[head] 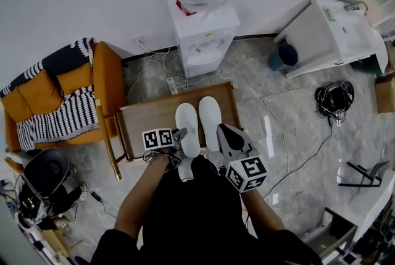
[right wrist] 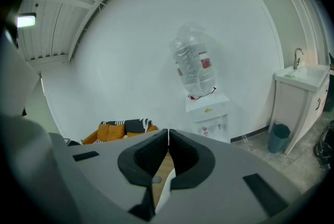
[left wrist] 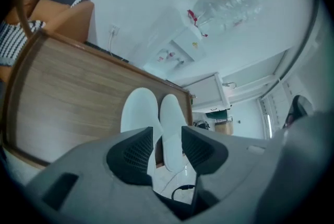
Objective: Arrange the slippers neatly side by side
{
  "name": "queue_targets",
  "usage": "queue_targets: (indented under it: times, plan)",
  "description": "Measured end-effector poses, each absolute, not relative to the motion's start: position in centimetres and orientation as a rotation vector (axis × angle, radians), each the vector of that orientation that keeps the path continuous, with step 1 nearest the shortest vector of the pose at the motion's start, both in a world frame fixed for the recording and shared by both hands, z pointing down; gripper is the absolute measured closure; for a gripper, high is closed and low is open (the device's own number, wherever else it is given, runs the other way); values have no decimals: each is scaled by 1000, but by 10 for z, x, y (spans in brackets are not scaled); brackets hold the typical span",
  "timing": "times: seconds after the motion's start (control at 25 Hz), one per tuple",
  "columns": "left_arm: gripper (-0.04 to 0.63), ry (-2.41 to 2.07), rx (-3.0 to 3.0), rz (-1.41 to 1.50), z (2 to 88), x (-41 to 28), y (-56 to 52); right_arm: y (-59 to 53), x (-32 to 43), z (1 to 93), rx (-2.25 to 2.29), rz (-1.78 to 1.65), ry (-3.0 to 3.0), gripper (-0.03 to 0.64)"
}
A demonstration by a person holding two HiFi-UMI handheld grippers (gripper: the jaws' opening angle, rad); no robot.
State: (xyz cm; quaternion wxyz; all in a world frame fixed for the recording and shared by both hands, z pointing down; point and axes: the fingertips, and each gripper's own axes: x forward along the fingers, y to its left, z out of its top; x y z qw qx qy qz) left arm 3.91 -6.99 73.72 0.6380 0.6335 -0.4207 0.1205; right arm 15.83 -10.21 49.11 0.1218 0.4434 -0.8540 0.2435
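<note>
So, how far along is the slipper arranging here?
Looks essentially done: the two white closed-toe slippers lie parallel, side by side, on the brown wooden table. Nothing is held: the left hand-held gripper is open at their heels, the right hand-held gripper shut and empty. Left: only pulling back.

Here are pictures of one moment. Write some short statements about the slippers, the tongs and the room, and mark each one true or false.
1. The slippers lie side by side on the table. True.
2. The left tongs are shut. False: their jaws stand apart.
3. The right tongs hold a slipper. False: they are shut, with nothing between them.
4. A water dispenser stands behind the table. True.
</note>
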Motion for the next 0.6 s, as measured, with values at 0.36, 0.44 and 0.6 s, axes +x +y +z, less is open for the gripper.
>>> queue_targets:
  times: [0.36,0.44,0.6]
  plan:
    - [555,-1202,1671,304,667,-41,-77,-99,106,479,1271,675,-2527,598]
    - [572,-1247,1716,275,649,-57,-79,-99,93,477,1262,665,-2536,598]
    - [578,-1356,1822,185,607,-88,-84,-95,70,471,1245,655,-2548,598]
